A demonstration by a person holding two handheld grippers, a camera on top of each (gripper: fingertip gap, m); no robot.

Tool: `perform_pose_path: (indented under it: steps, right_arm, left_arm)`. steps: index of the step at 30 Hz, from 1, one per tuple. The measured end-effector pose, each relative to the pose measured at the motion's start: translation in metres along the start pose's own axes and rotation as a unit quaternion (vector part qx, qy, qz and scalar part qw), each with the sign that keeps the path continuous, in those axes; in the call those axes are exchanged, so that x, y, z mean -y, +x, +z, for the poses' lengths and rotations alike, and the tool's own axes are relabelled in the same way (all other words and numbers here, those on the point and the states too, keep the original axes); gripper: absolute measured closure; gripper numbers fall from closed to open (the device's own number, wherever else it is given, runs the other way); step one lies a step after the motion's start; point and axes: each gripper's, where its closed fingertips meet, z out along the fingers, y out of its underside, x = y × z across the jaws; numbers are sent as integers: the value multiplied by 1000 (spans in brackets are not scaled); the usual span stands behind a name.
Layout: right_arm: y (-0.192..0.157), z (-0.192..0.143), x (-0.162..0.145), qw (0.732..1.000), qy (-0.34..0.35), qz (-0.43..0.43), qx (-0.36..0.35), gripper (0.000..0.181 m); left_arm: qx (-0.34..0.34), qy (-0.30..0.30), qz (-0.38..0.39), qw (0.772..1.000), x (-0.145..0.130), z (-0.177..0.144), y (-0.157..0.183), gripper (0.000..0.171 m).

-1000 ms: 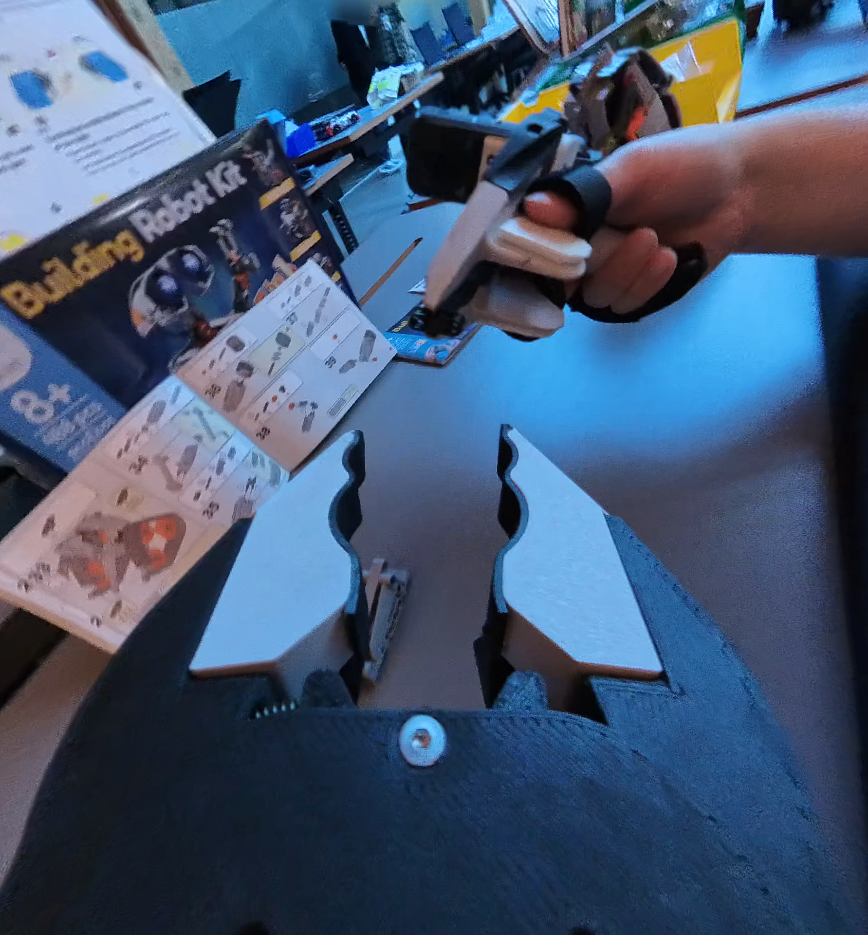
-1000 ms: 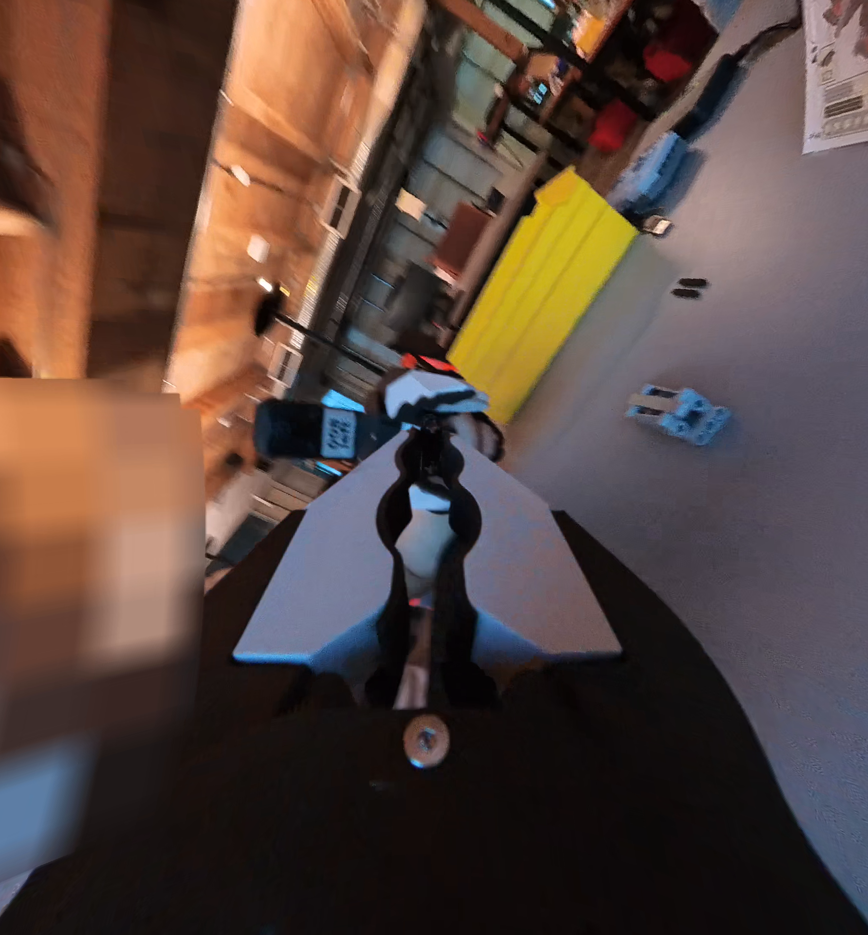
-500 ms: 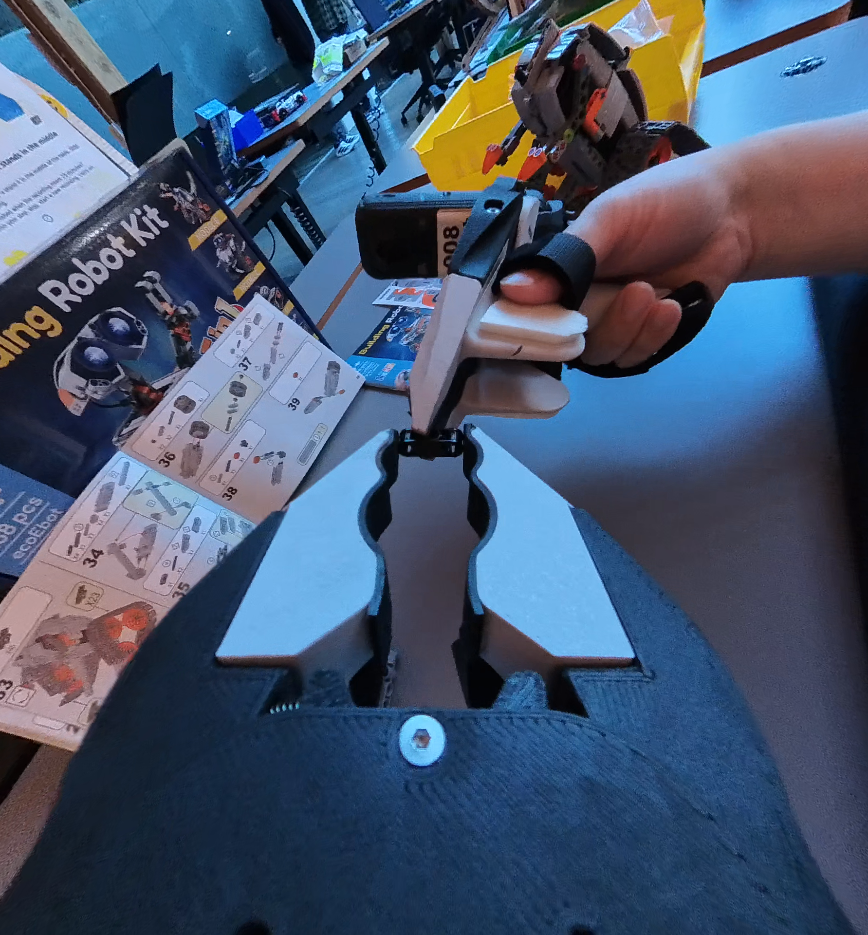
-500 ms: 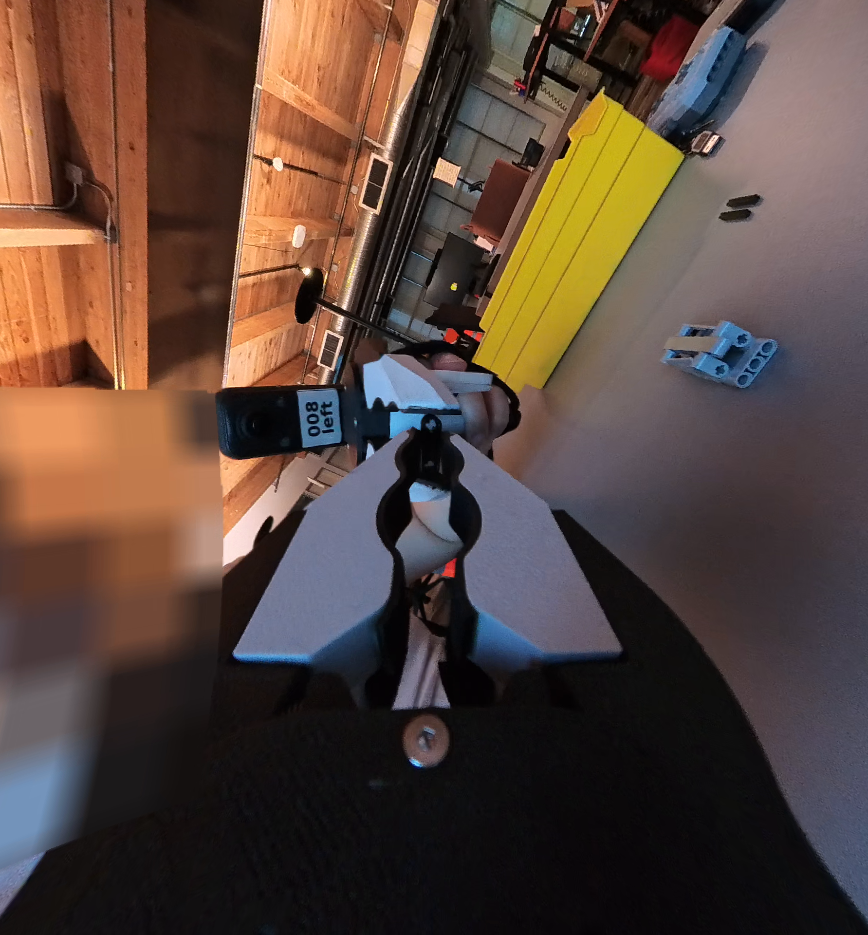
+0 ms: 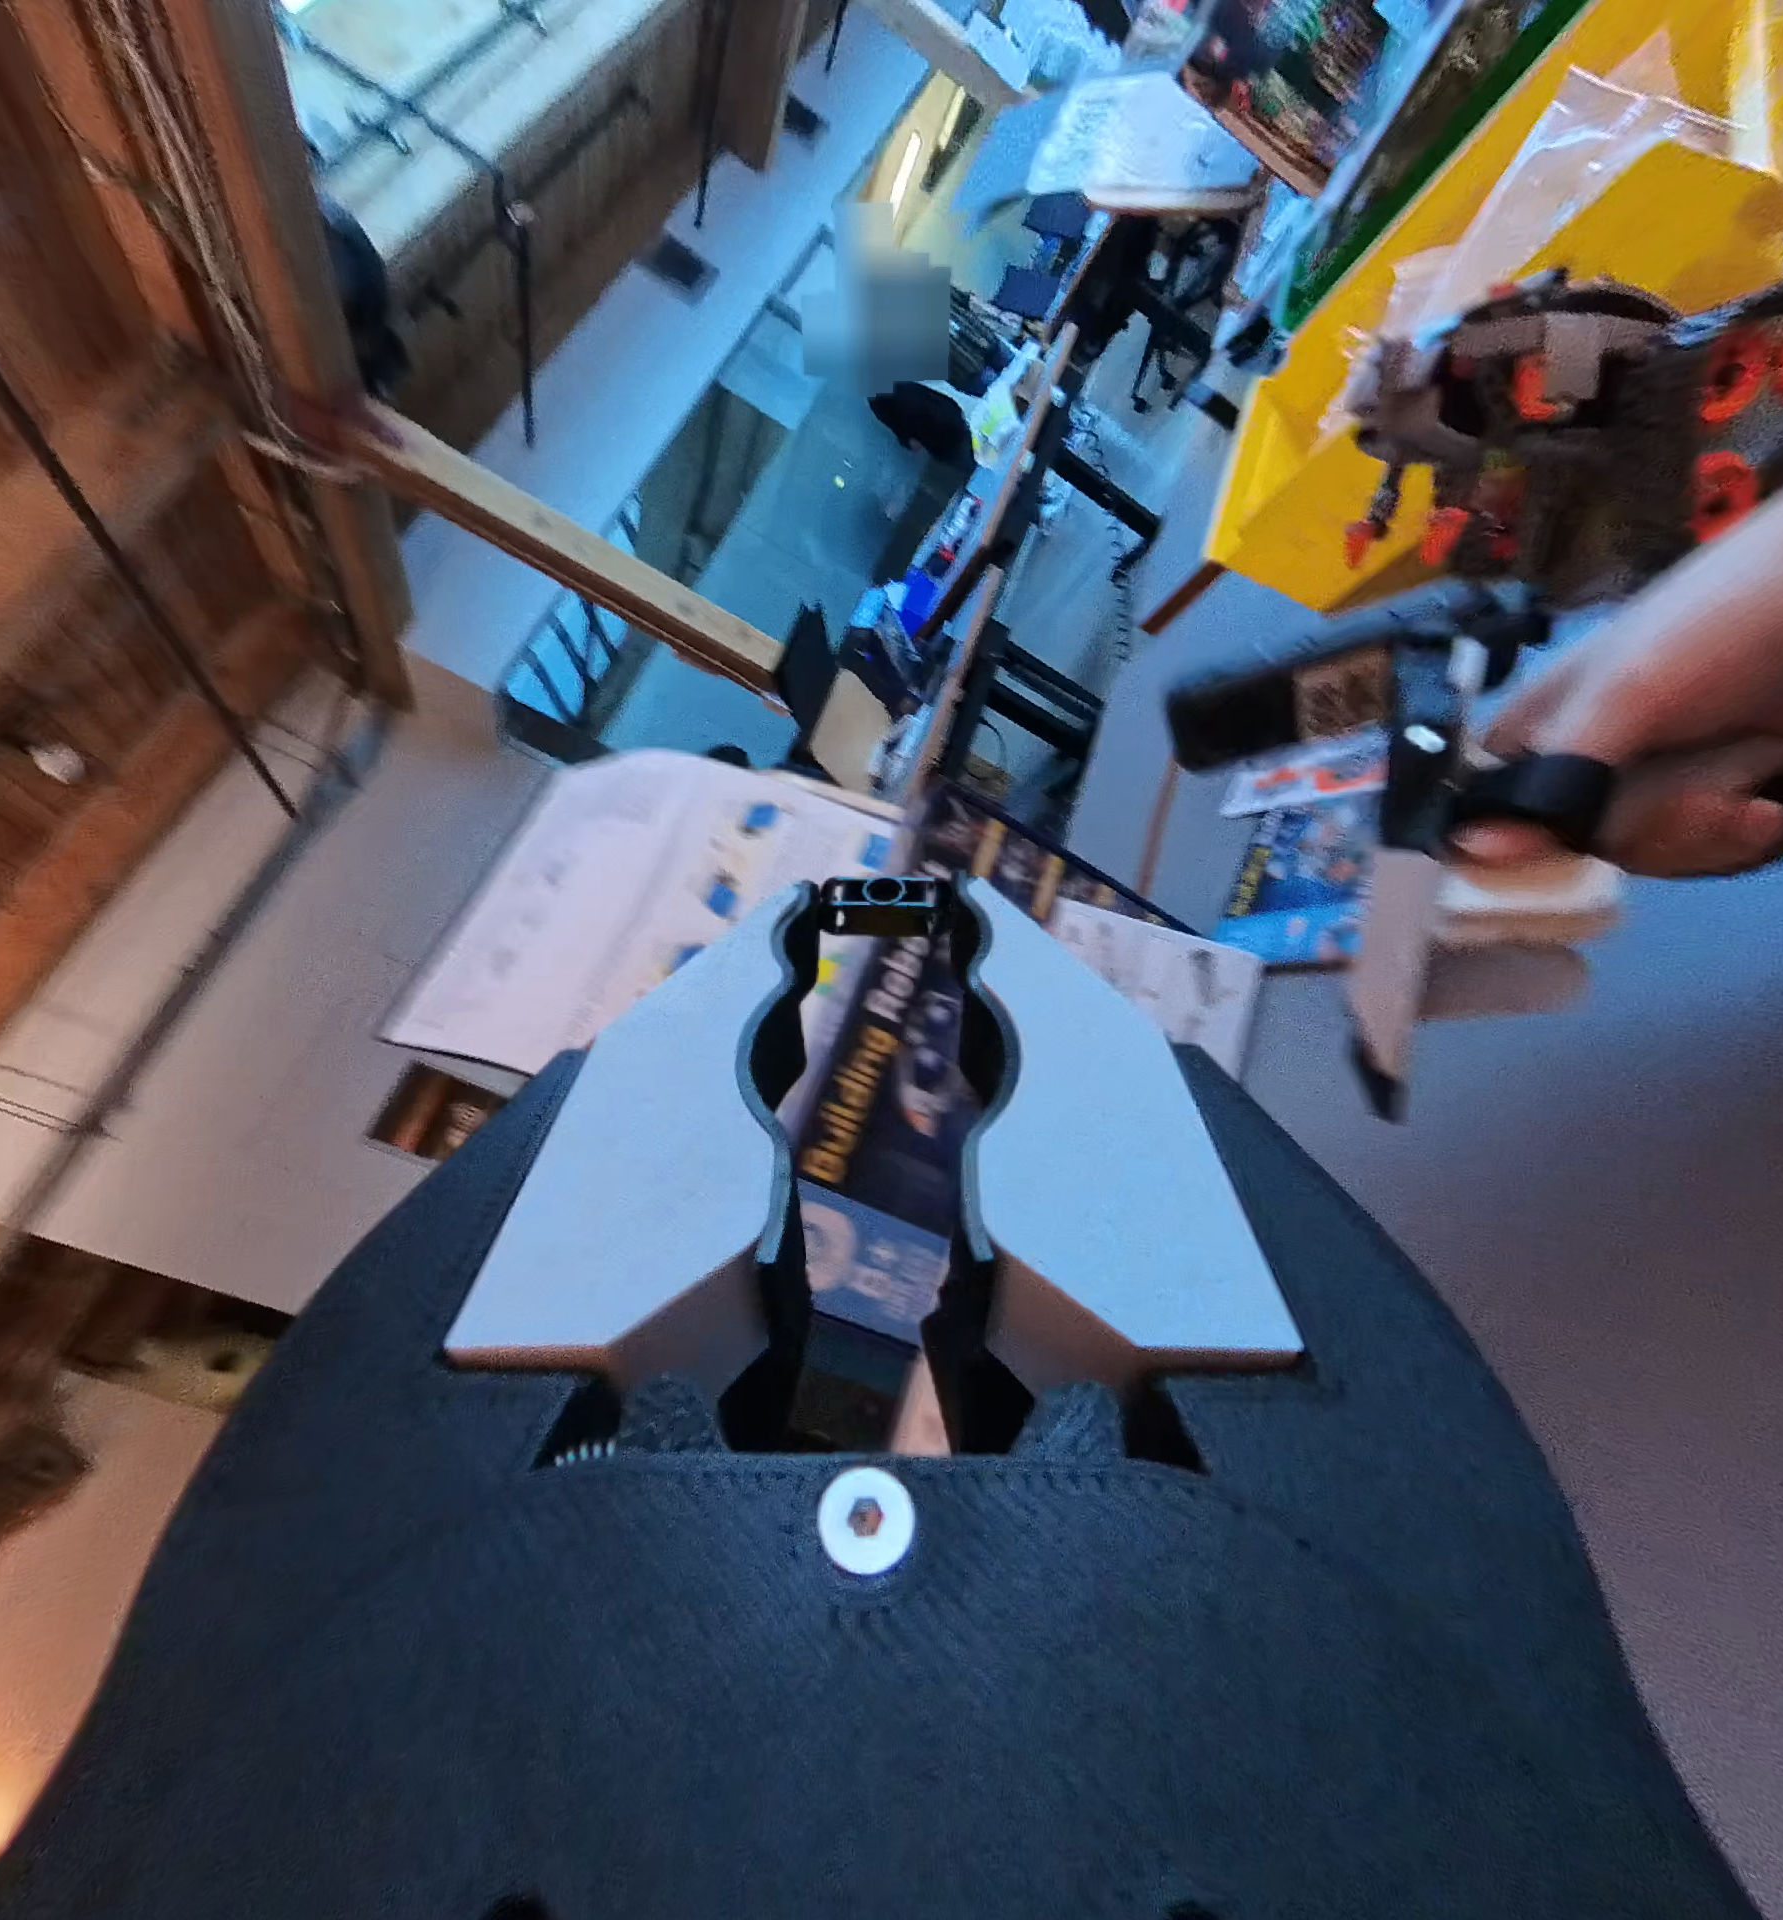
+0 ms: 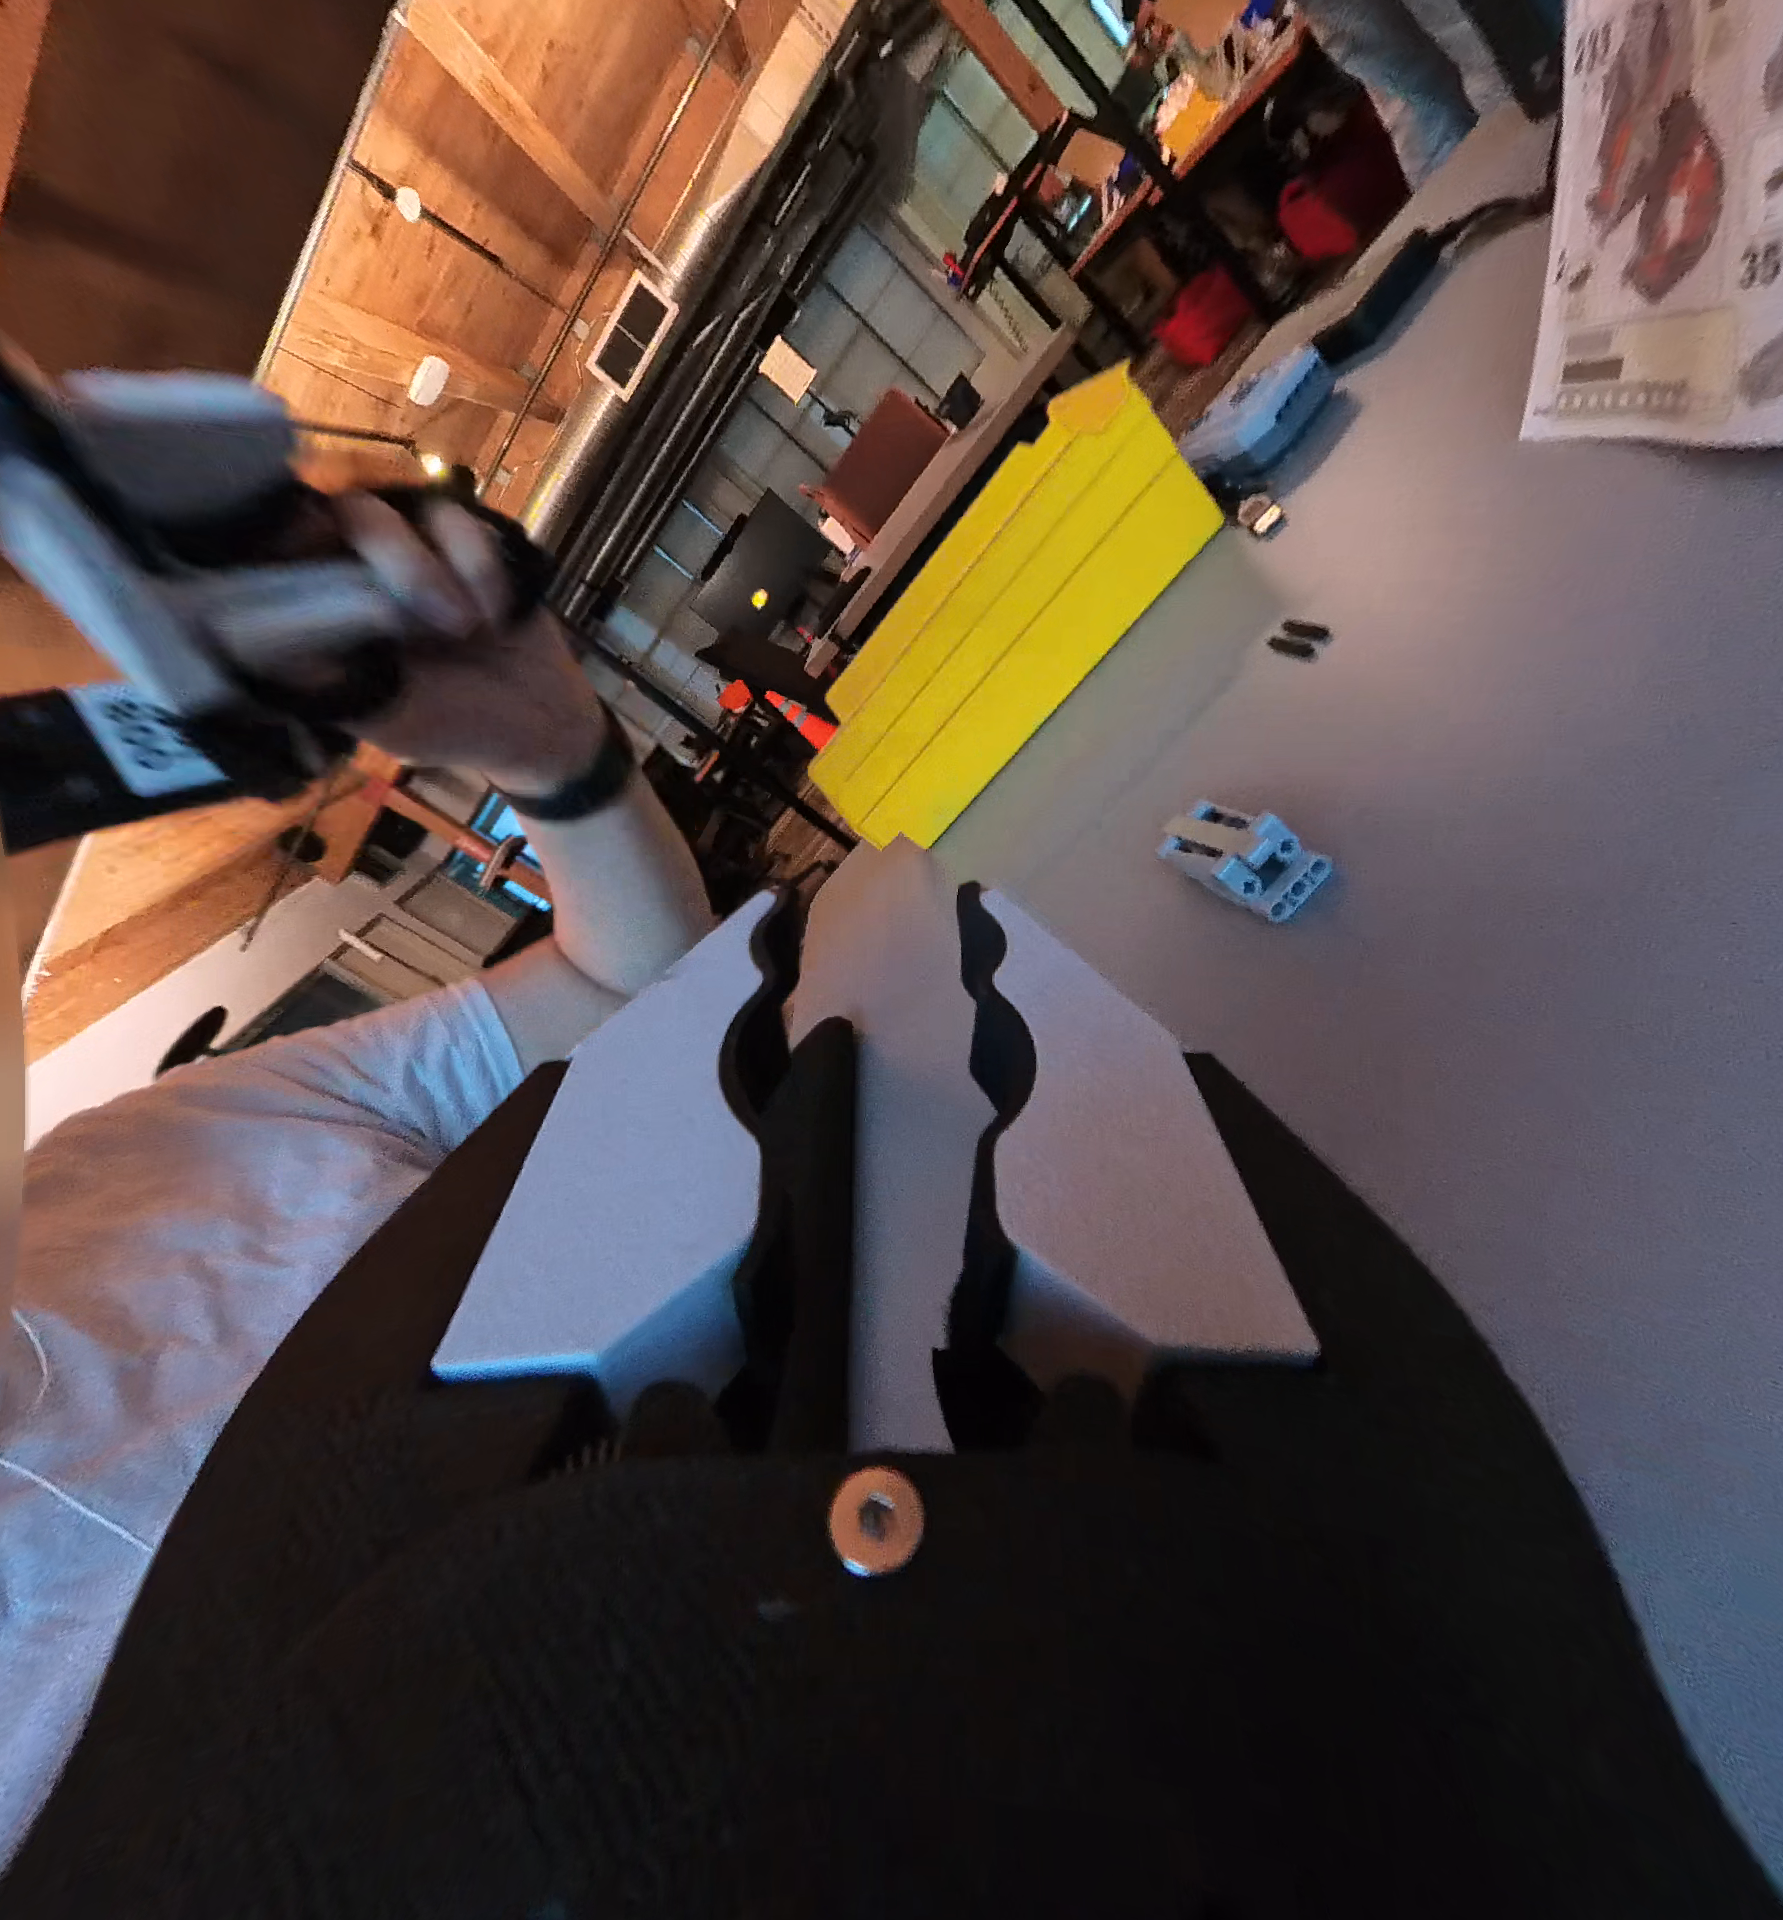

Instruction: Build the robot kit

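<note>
My left gripper (image 5: 882, 920) is shut on a small black building piece (image 5: 882, 894), pinched crosswise between the very tips of its fingers and held in the air over a dark kit box (image 5: 892, 1101). My right gripper (image 6: 871, 914) is open, with only the grey table (image 6: 1489, 1039) showing between its fingers. In the left wrist view the right gripper (image 5: 1386, 1070) hangs off to the right in a person's hand, clear of the piece. In the right wrist view the left gripper (image 6: 139, 540) is a blur at the upper left.
A grey brick assembly (image 6: 1245, 860) and two small black pieces (image 6: 1297, 636) lie on the table. A yellow bin (image 6: 1022, 613) stands behind them. Instruction sheets (image 6: 1697, 229) lie at the far right. A black and orange model (image 5: 1593, 436) shows beyond the hand.
My left gripper closed on the black piece that my right gripper was holding out. My right gripper then opened and drew away to the right. Both views swung and tilted.
</note>
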Motion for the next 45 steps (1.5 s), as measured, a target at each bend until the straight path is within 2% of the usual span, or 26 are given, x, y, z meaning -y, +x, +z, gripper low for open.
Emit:
perform_pose_path:
  steps: [3,6,10,14,16,18,19,20,22,25,28,31,33,34,35,37,38,40,41,42,43,44,45]
  right_arm:
    - [3,10,-16,999,-31,13,5,150]
    - [1,17,-25,999,-51,2,-2,150]
    - [1,20,-29,998,-59,-17,-23,142]
    - [2,18,-27,998,-55,-19,-25,141]
    - [3,17,-26,998,-52,-16,-26,141]
    - [5,17,-26,998,-53,-14,-28,141]
    - [6,17,-27,998,-55,-13,-28,141]
    - [7,17,-28,998,-56,-13,-30,141]
    - [11,17,-32,997,-67,-12,-36,141]
    - [15,20,-41,995,-89,-8,-38,140]
    - [14,24,-48,994,-102,-7,-35,140]
    - [12,28,-54,993,-112,-17,-37,142]
    - [12,30,-59,992,-122,-19,-38,141]
    - [13,31,-61,991,-126,-20,-40,141]
    - [15,31,-63,990,-130,-21,-44,141]
    - [18,31,-65,989,-136,-23,-52,140]
    - [20,31,-65,989,-135,-25,-55,140]
    - [22,31,-65,989,-136,-24,-58,140]
    - [23,30,-65,989,-136,-22,-58,139]
    - [22,30,-63,989,-132,-22,-57,139]
    - [20,30,-60,990,-125,-22,-52,139]
    - [16,29,-56,992,-118,-22,-45,139]
    - [11,28,-51,993,-107,-22,-35,138]
  left_arm:
    - [29,25,52,998,38,-9,-41,149]
    - [48,31,83,995,60,-17,-58,149]
    - [64,32,86,994,71,-24,-61,149]
    - [69,34,85,993,76,-28,-58,149]
    - [81,42,58,994,80,-32,-66,149]
    - [89,97,-42,990,96,-45,-84,150]
    - [78,146,-113,980,109,-56,-95,150]
    - [61,198,-185,961,122,-69,-108,149]
    - [38,296,-312,902,143,-99,-144,150]
    - [-9,414,-457,787,157,-141,-192,149]
    - [-95,501,-565,649,156,-170,-220,149]
    - [-156,554,-652,493,133,-184,-236,149]
    - [-164,570,-697,404,110,-184,-239,150]
    - [-158,571,-713,376,99,-181,-238,150]
    - [-151,568,-726,358,90,-177,-235,149]
    - [-152,569,-736,334,80,-174,-229,150]
    - [-158,568,-738,328,78,-173,-227,150]
    - [-162,568,-737,329,76,-173,-225,149]
    - [-164,565,-735,337,76,-172,-224,150]
    - [-169,559,-728,359,78,-169,-224,150]
    - [-182,541,-712,409,84,-163,-221,150]
    - [-200,503,-686,487,91,-151,-214,149]
    - [-205,453,-647,578,92,-136,-202,149]
